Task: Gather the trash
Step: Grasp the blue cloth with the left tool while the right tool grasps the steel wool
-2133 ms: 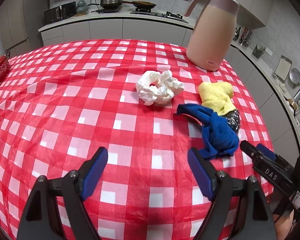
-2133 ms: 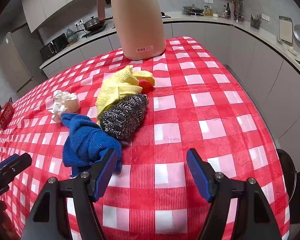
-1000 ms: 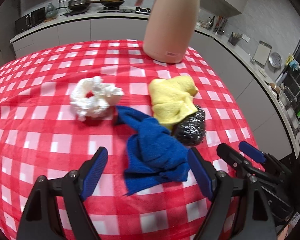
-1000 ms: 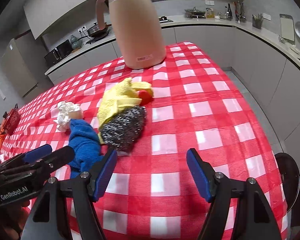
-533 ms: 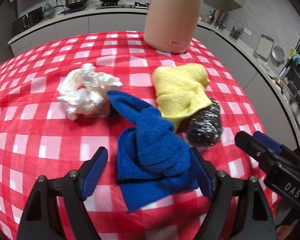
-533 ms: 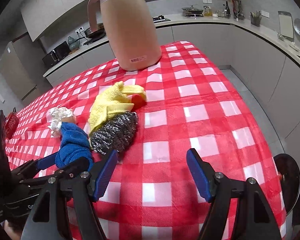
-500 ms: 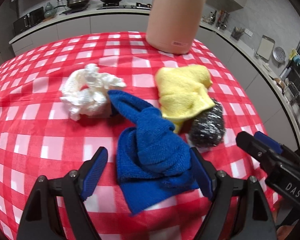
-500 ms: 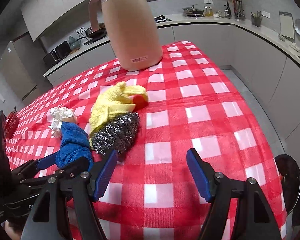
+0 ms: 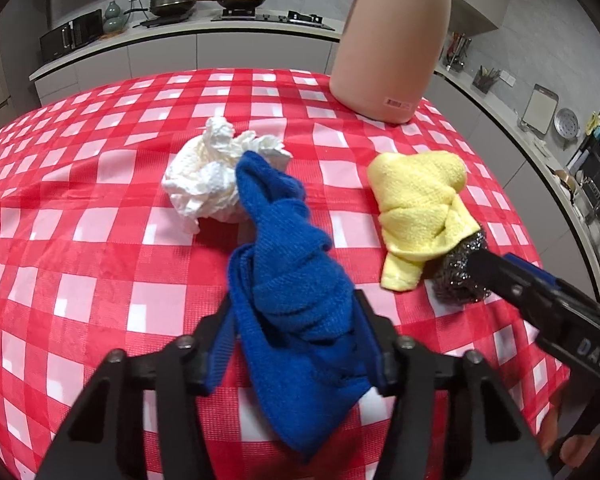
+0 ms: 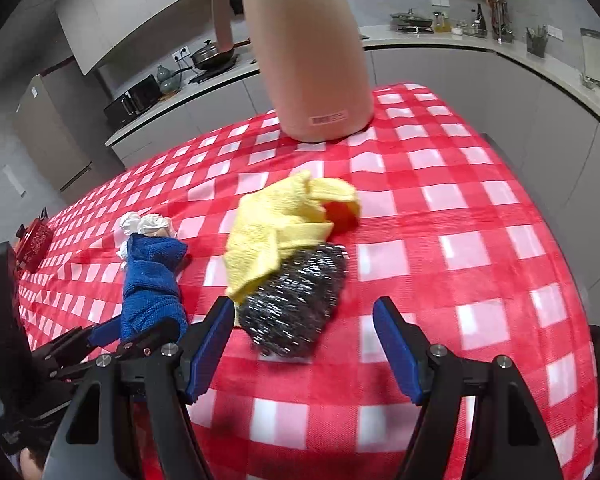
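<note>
Kitchen counters ring a table under a red checked cloth (image 9: 100, 240), where the blue rag (image 9: 292, 280) lies near the front. The left gripper (image 9: 296, 344) is closing, its pads pressing the rag's bunched folds, likely for a lift. Just behind it sits crumpled white tissue (image 9: 216, 176). The right gripper (image 10: 304, 344) hangs spread and empty before the steel scourer (image 10: 296, 300), half covered by a yellow cloth (image 10: 280, 224). A pink jug (image 10: 308, 60) stands well behind; open cloth stretches rightward to the table edge.
</note>
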Tool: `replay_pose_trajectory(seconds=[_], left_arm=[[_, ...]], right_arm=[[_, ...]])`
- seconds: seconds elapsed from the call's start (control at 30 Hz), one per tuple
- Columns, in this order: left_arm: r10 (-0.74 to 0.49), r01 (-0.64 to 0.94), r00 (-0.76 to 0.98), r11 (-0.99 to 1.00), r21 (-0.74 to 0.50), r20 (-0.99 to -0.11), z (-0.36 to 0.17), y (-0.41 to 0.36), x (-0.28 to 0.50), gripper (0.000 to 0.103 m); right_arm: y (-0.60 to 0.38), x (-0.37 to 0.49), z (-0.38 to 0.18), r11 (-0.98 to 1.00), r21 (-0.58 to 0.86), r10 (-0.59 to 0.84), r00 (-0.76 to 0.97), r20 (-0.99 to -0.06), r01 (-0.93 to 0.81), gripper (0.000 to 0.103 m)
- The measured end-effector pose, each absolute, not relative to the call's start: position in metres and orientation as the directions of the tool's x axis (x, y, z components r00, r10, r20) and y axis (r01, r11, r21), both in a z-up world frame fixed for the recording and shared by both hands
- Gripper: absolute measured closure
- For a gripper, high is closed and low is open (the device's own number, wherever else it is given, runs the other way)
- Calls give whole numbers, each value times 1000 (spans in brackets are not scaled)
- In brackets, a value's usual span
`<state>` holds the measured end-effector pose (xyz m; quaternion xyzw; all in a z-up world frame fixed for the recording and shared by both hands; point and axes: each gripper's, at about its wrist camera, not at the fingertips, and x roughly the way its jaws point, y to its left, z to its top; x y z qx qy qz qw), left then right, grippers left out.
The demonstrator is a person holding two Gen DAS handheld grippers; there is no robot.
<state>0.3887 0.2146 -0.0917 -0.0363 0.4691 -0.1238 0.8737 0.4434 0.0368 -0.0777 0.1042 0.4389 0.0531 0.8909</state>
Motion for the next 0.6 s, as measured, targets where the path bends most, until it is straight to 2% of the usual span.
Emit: replay_pose_trajectory(seconds=[0.07,0.17,0.2,0.23,0.37,0.5,0.6], left_arm=[[-257,186,524,965,-185,-812,-93,215,390,54],[-250,180,525,967,-181,-814,-93,216,392,53],[-245,175,521,968,-179,-817,-93,217,393,51],[-244,172,522,969,-180,-817,-93,216,395,50],[-236,165,525,971,-174,-818,-92,216,397,43],[-257,160,518,966,-202,-816,-94,216,399,43],[-266,166,518,964,-209,-813,-95,214,398,44]], right_arm=[[42,450,-83,972,233,191,596,-780,-6,29],[43,455,-90,971,240,193,586,-787,2,29],[43,456,-92,971,240,192,585,-788,4,33],[44,457,-93,970,241,194,583,-789,3,43],[43,453,-93,968,252,208,583,-786,-6,56],[39,445,-89,971,239,197,593,-780,-9,63],[33,438,-86,974,226,180,604,-777,-1,65]])
